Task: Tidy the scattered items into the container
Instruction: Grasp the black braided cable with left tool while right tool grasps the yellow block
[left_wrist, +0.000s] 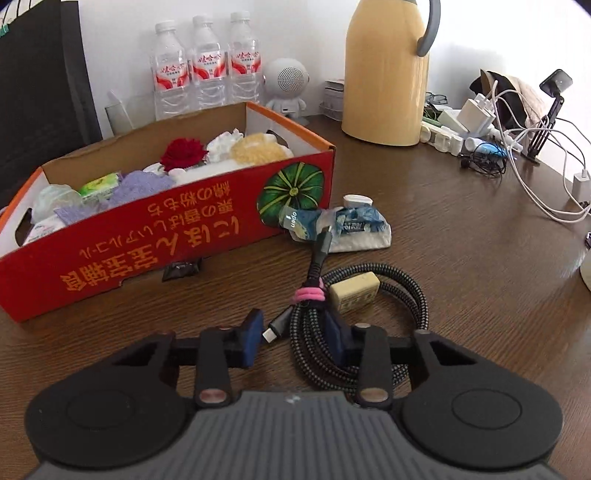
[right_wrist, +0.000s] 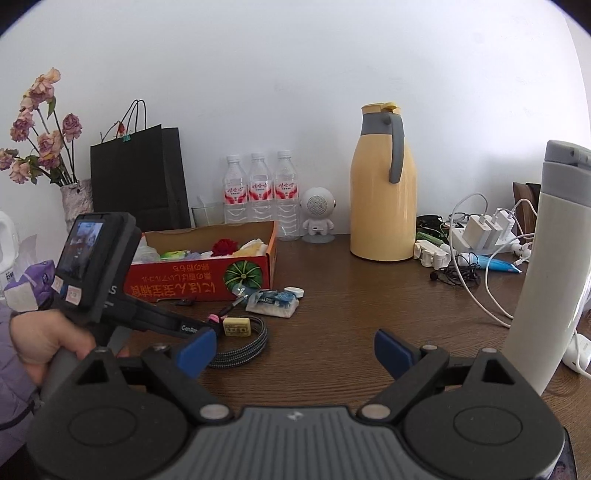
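Our cardboard box (left_wrist: 207, 236) is mostly filled; our left tool (left_wrist: 295, 338) half-closes around the braided cable (left_wrist: 369, 295), grip uncertain; right tool (right_wrist: 293, 350) wide, empty; wipes pack (left_wrist: 351, 225) remains.

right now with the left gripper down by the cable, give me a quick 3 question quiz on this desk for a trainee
1. True or false: the red box is empty.
2. What lies between the fingers of the left gripper? A) the braided cable B) the tissue pack C) the beige block
3. How many water bottles stand behind the box?

Key: 1 false, it already holds several items; 2 A; 3 three
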